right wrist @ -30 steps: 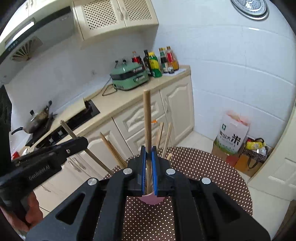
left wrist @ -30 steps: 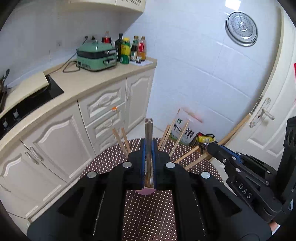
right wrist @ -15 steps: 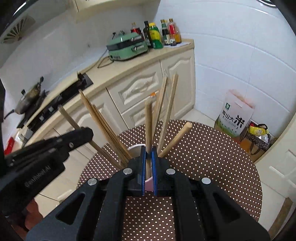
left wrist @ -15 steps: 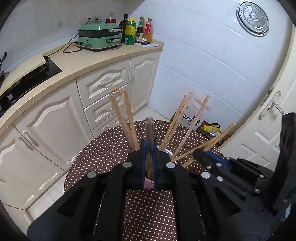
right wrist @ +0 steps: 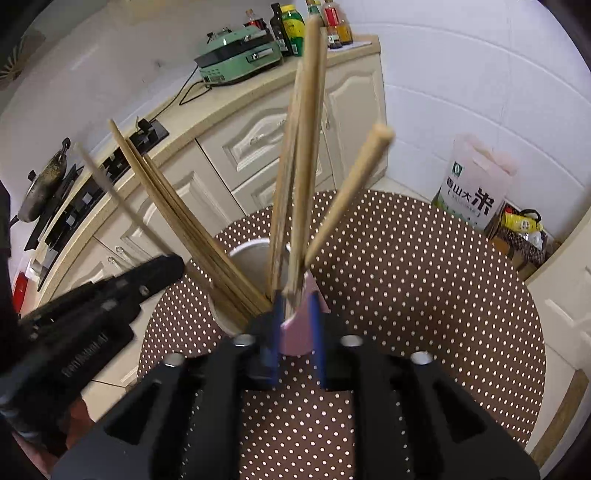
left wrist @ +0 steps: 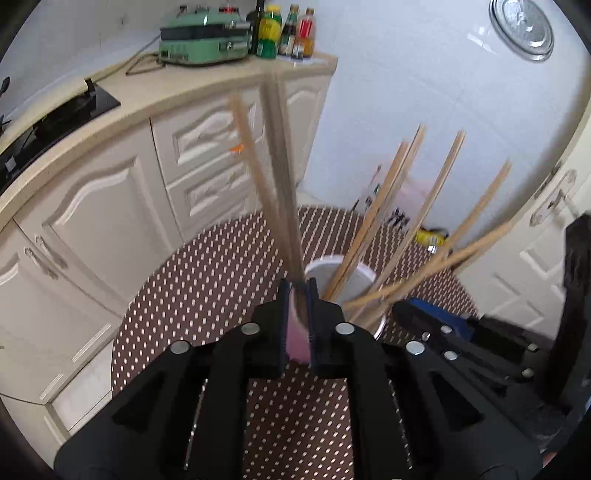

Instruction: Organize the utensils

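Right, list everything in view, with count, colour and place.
holder: one, pink and white, on the table.
chopsticks: a dozen or so, wooden, fanned out in the holder.
table: one, brown with white dots.
cooker: one, green, on the worktop.
bottles: about five, beside the cooker.
hob: one, black, with a pan.
steamer lid: one, metal, on the wall.
rice bag: one, white, on the floor.
left tongs: black, just opened, one chopstick between them.
right tongs: black, likewise.
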Available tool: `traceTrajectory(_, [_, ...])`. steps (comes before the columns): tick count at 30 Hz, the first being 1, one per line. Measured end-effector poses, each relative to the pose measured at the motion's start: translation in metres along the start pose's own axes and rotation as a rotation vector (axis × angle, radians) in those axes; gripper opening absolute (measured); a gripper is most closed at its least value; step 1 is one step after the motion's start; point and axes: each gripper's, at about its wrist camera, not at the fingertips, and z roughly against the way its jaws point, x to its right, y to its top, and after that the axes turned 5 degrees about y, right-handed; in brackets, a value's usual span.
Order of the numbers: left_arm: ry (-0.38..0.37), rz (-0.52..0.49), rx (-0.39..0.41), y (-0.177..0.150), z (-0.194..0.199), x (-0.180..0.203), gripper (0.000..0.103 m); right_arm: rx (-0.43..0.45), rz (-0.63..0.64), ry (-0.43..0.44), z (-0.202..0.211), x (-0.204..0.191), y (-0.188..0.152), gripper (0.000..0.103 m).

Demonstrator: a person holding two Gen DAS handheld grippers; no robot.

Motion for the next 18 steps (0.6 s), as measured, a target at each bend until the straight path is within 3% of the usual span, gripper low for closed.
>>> traceTrajectory(1, [0.005,-0.006,-0.010,-0.003,-0.003,0.000,0.025,-0.006,-0.004,-0.002,0.000,0.001,-0.002,0.036])
traceTrajectory(3, [0.048,-0.008,-0.010,-0.012,-0.005,0.001,0.052,-0.006,-0.012,-0.021,0.002,0.004,-0.007,0.038])
traceTrajectory(5, [0.059,0.002,0.002,-0.017,-0.004,-0.002,0.059,-0.011,-0.031,-0.012,0.004,0.008,-0.013,0.041])
traceTrajectory(8, [0.040,0.019,-0.018,-0.025,-0.003,-0.006,0.060,-0.008,-0.055,-0.017,0.011,0.013,-0.020,0.047])
traceTrajectory(18, [0.054,-0.006,0.021,-0.046,0.028,-0.001,0.069,0.068,-0.061,-0.030,0.061,0.017,-0.040,0.066])
